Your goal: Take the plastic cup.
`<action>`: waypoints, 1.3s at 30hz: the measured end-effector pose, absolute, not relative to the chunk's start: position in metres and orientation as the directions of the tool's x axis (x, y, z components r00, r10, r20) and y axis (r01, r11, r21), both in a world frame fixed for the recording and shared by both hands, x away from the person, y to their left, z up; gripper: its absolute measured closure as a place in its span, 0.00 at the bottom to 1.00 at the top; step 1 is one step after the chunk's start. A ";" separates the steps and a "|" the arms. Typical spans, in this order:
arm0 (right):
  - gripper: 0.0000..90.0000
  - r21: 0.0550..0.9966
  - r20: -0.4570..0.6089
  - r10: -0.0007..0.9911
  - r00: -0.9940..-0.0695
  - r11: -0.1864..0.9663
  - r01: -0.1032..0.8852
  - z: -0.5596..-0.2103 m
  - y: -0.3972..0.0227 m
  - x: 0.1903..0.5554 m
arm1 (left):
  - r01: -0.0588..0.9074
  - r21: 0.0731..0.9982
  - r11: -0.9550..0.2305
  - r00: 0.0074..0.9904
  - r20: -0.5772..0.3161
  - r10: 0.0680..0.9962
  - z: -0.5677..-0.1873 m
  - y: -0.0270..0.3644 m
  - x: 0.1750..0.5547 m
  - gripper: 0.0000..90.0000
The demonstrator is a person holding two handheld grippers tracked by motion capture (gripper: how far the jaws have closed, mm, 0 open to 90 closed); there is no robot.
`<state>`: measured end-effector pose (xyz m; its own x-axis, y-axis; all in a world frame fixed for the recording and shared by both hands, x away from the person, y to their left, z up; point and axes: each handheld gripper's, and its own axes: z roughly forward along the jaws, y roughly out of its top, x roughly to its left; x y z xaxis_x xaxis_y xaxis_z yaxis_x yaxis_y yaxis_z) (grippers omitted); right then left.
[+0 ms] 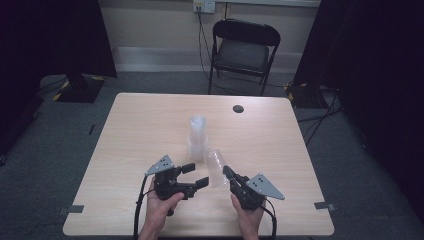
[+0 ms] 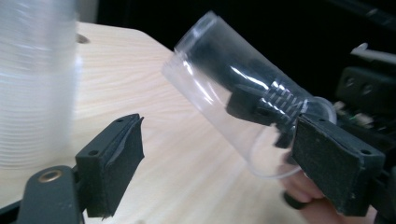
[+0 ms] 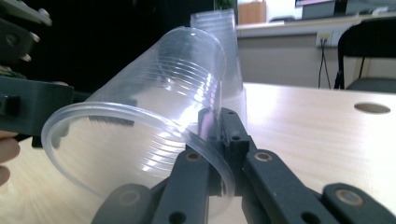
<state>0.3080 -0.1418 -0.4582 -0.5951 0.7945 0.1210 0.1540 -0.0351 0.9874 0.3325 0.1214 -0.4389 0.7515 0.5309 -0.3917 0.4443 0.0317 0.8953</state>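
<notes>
A single clear plastic cup point(image 1: 216, 167) point(image 2: 219, 84) point(image 3: 140, 121) hangs tilted on its side above the table's near middle. My right gripper point(image 1: 227, 173) point(image 3: 217, 128) is shut on its wall at the rim, one jaw inside the cup and one outside. Just to its left, my left gripper point(image 1: 196, 175) point(image 2: 224, 154) stands open, its pads off the cup and the cup's rim end lying between them. A stack of clear cups point(image 1: 197, 137) point(image 2: 32, 84) point(image 3: 226, 56) stands upside down on the table just beyond both grippers.
The light wooden table point(image 1: 140, 125) has a round cable hole point(image 1: 238, 108) point(image 3: 372, 108) near its far edge. A black folding chair point(image 1: 243, 52) stands behind the table. Dark curtains hang at both sides.
</notes>
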 end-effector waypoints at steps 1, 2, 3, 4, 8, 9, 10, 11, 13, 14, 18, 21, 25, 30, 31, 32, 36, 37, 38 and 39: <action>0.99 0.985 0.125 0.793 -0.597 -0.027 0.169 -0.458 -0.142 0.309 | 0.436 0.900 0.023 0.748 -0.376 0.547 -0.439 0.122 0.333 0.20; 0.99 0.984 0.125 0.794 -0.596 -0.021 0.178 -0.457 -0.142 0.309 | 0.427 0.904 0.012 0.745 -0.360 0.562 -0.439 0.121 0.333 0.22; 0.99 0.983 0.124 0.793 -0.596 -0.015 0.185 -0.457 -0.142 0.309 | 0.416 0.909 0.001 0.745 -0.342 0.573 -0.439 0.122 0.333 0.22; 0.99 0.981 0.123 0.793 -0.597 -0.008 0.192 -0.457 -0.142 0.309 | 0.403 0.915 0.001 0.744 -0.328 0.582 -0.439 0.122 0.332 0.22; 0.99 0.976 0.120 0.797 -0.593 0.014 0.216 -0.455 -0.141 0.309 | 0.344 0.938 -0.038 0.754 -0.252 0.607 -0.439 0.121 0.331 0.21; 0.98 0.974 0.122 0.796 -0.593 0.018 0.224 -0.455 -0.141 0.309 | 0.322 0.945 -0.051 0.762 -0.227 0.606 -0.439 0.121 0.331 0.21; 0.98 0.972 0.127 0.796 -0.591 0.020 0.235 -0.454 -0.141 0.309 | 0.310 0.949 -0.063 0.759 -0.207 0.618 -0.439 0.119 0.330 0.21; 0.99 0.970 0.131 0.796 -0.590 0.020 0.243 -0.454 -0.142 0.309 | 0.299 0.951 -0.073 0.758 -0.191 0.624 -0.439 0.120 0.330 0.21; 0.99 0.967 0.139 0.796 -0.589 0.020 0.255 -0.454 -0.143 0.310 | 0.288 0.953 -0.089 0.757 -0.170 0.631 -0.440 0.119 0.329 0.21; 0.99 0.965 0.143 0.797 -0.587 0.019 0.261 -0.453 -0.143 0.310 | 0.285 0.953 -0.102 0.756 -0.158 0.635 -0.440 0.120 0.329 0.21; 0.99 0.953 0.151 0.796 -0.587 0.040 0.300 -0.452 -0.146 0.313 | 0.275 0.951 -0.139 0.763 -0.128 0.634 -0.441 0.121 0.328 0.23; 0.99 0.943 0.161 0.789 -0.593 0.054 0.328 -0.452 -0.146 0.315 | 0.267 0.951 -0.157 0.775 -0.115 0.621 -0.443 0.121 0.328 0.23; 0.99 0.929 0.173 0.785 -0.594 0.071 0.364 -0.452 -0.146 0.317 | 0.221 0.952 -0.212 0.782 -0.043 0.622 -0.444 0.119 0.325 0.21; 0.99 0.909 0.182 0.779 -0.600 0.099 0.404 -0.451 -0.144 0.320 | 0.193 0.936 -0.293 0.778 0.035 0.627 -0.447 0.116 0.325 0.21; 0.98 0.906 0.182 0.779 -0.600 0.103 0.410 -0.450 -0.144 0.320 | 0.183 0.932 -0.313 0.775 0.059 0.629 -0.447 0.116 0.324 0.22; 0.99 0.906 0.180 0.775 -0.606 0.110 0.410 -0.450 -0.144 0.321 | 0.170 0.932 -0.321 0.775 0.075 0.628 -0.448 0.116 0.324 0.22; 0.98 0.894 0.187 0.768 -0.613 0.125 0.430 -0.448 -0.142 0.323 | 0.146 0.914 -0.378 0.778 0.130 0.615 -0.452 0.114 0.323 0.23; 0.98 0.893 0.187 0.767 -0.614 0.128 0.432 -0.447 -0.142 0.323 | 0.141 0.910 -0.391 0.782 0.140 0.608 -0.454 0.113 0.323 0.25; 0.98 0.889 0.191 0.764 -0.617 0.131 0.438 -0.446 -0.141 0.323 | 0.136 0.912 -0.387 0.781 0.142 0.609 -0.456 0.113 0.322 0.26; 0.98 0.887 0.194 0.762 -0.618 0.133 0.442 -0.446 -0.141 0.323 | 0.130 0.911 -0.392 0.779 0.150 0.608 -0.457 0.113 0.322 0.27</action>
<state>0.3228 -0.1407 -0.4457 -0.6178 0.7621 0.1937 0.4421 0.1330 0.8871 0.3220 0.1126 -0.4568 0.7792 0.6084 0.1504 0.1301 -0.3918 0.9108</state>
